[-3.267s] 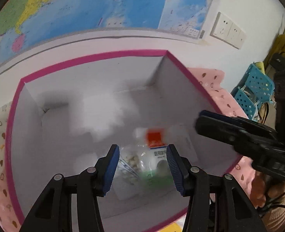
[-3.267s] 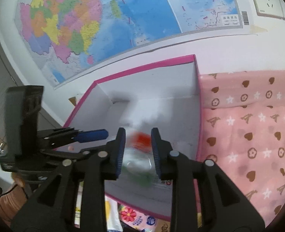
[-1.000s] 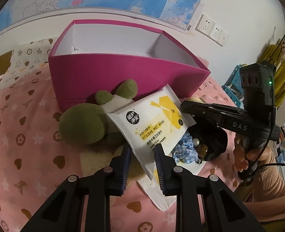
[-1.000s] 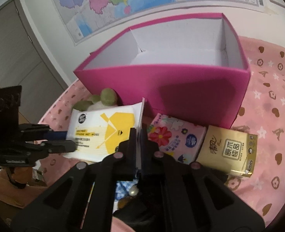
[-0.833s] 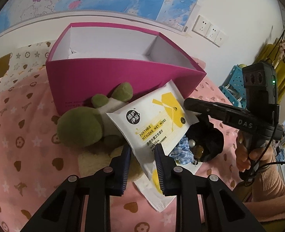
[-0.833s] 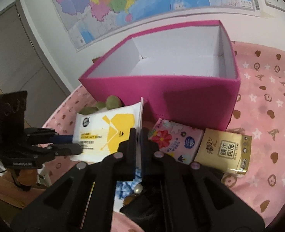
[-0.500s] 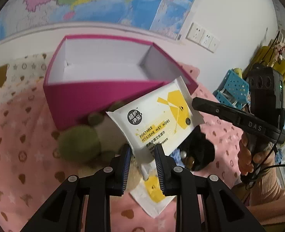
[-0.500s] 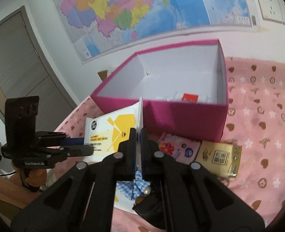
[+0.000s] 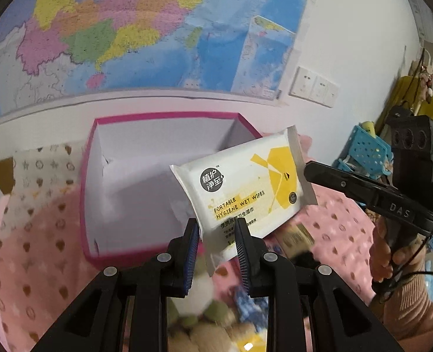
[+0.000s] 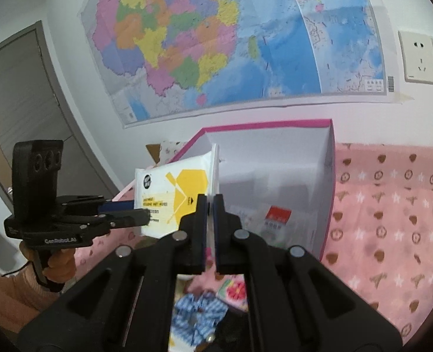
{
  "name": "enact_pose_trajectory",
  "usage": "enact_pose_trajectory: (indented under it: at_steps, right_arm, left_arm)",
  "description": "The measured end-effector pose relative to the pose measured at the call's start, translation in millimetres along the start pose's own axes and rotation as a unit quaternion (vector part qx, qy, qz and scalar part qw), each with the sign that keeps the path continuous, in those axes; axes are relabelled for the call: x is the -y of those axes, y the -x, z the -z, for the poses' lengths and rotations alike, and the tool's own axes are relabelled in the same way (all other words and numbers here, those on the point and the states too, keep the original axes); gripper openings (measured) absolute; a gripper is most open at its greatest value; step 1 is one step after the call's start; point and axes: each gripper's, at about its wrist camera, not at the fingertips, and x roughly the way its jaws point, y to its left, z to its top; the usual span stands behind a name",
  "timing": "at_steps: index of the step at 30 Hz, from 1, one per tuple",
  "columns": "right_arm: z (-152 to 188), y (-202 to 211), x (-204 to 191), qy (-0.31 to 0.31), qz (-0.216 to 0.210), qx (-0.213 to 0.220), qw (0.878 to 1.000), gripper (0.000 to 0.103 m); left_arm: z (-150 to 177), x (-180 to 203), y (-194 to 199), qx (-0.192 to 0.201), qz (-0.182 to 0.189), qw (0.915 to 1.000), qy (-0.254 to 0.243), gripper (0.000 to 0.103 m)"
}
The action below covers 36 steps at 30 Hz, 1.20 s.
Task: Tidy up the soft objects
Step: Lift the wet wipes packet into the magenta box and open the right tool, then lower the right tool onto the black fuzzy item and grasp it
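While both hands work the same pack, I read each camera in turn.

Left wrist view
- Left tongs point(image 9: 216, 231): clamped on the near end seal of the wet wipes pack point(image 9: 240, 187), blue pads pressing from both sides.
- Pack: off the bed and in the air, tilted, its far end over the near right corner of the pink box point(image 9: 87, 193).
- Right tongs point(image 9: 307, 166): I see their tip closed on the pack's far seal, the person's hand point(image 9: 389, 261) on the handle.
- Change: a second ago this pack lay on the plush frog in front of the box; now it sits above the rim and I can see down onto the white floor of the box.
- Left behind: the plush frog point(image 9: 199, 316) and other blurred soft things on the pink bedspread point(image 9: 40, 264), near edge of the bed.

Right wrist view
- Right tongs point(image 10: 210, 202): shut tight on the thin edge seal of the pack point(image 10: 175, 196); no gap shows.
- Left tongs point(image 10: 141, 214): at the pack's opposite end, gripping it.
- Box interior point(image 10: 275, 182): one packet with a red label point(image 10: 278, 215) already lies inside, toward the right wall.
- Below: a blue checked cloth point(image 10: 199, 308) and a floral tissue pack point(image 10: 235, 290) wait on the bedspread.

Meaning for the task
- Step: I judge the lift done and the carry over the rim under way; lowering and letting go come next.
- Remaining: several soft items are not yet in the box.
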Motion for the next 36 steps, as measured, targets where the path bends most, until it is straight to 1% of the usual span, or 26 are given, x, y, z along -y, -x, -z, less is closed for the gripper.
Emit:
enact_pose_trajectory:
  at_steps: [2,7,10,13,15,17,18,20,22,25,29,32,35,36]
  right_arm:
    - [-9.5,-9.3,4.6,0.0,0.002,-0.001,1.0,0.005]
    - [-23.0,-37.1,15.6,-0.003,0.02,-0.02,1.0,0.006]
    - [-25.7,-56.0,26.0,-0.012,0.032,-0.035,0.999,0.006]
    - [-25.1,-73.7,36.9,-0.024,0.046,-0.053,0.997,0.007]
    - [-24.4,-81.1,41.5,-0.032,0.053,-0.059,0.996,0.008]
    - [-23.9,-86.1,44.4,-0.035,0.076,-0.059,0.995,0.009]
    - [-23.6,-87.4,45.5,-0.038,0.075,-0.059,0.995,0.009]
    - [-21.4,-85.6,47.2,-0.047,0.062,-0.057,0.995,0.009]
    - [-18.2,-80.8,44.9,-0.042,0.063,-0.055,0.996,0.009]
    - [-12.4,-68.2,41.2,-0.04,0.051,-0.048,0.997,0.011]
    - [-3.5,-44.6,31.6,-0.034,0.033,-0.03,0.998,0.02]
    - [4.4,-23.8,21.4,-0.02,0.02,-0.014,0.999,0.025]
    - [13.8,-3.8,11.8,-0.006,0.013,-0.005,1.0,0.032]
    - [16.8,0.4,10.5,-0.005,0.011,-0.004,1.0,0.033]
  left_arm:
    - [-11.1,-7.7,-9.3,-0.002,-0.006,1.0,0.005,0.025]
    - [-30.2,-32.2,-44.5,-0.032,-0.013,0.999,0.027,0.025]
    - [-34.6,-42.5,-63.2,-0.05,-0.016,0.9978,0.041,0.025]
    - [-36.8,-52.1,-83.9,-0.069,-0.032,0.996,0.048,0.025]
    - [-38.6,-58.4,-95.4,-0.081,-0.036,0.9943,0.059,0.025]
    - [-39.3,-61.9,-101.7,-0.082,-0.048,0.9932,0.067,0.025]
    - [-38.9,-63.4,-102.4,-0.081,-0.049,0.993,0.07,0.025]
    - [-35.5,-63.7,-99.1,-0.075,-0.045,0.9936,0.072,0.025]
    - [-31.8,-58.7,-91.1,-0.061,-0.052,0.9951,0.058,0.025]
    - [-23.6,-49.0,-71.8,-0.038,-0.055,0.9972,0.035,0.027]
    - [-14.5,-30.5,-43.8,-0.004,-0.05,0.9987,0.001,0.031]
    - [-4.2,-20.2,-22.2,0.014,-0.051,0.9985,-0.017,0.038]
    - [6.5,-12.3,-7.3,0.023,-0.046,0.9984,-0.024,0.039]
    - [10.9,-8.5,-2.5,0.029,-0.045,0.9982,-0.027,0.039]
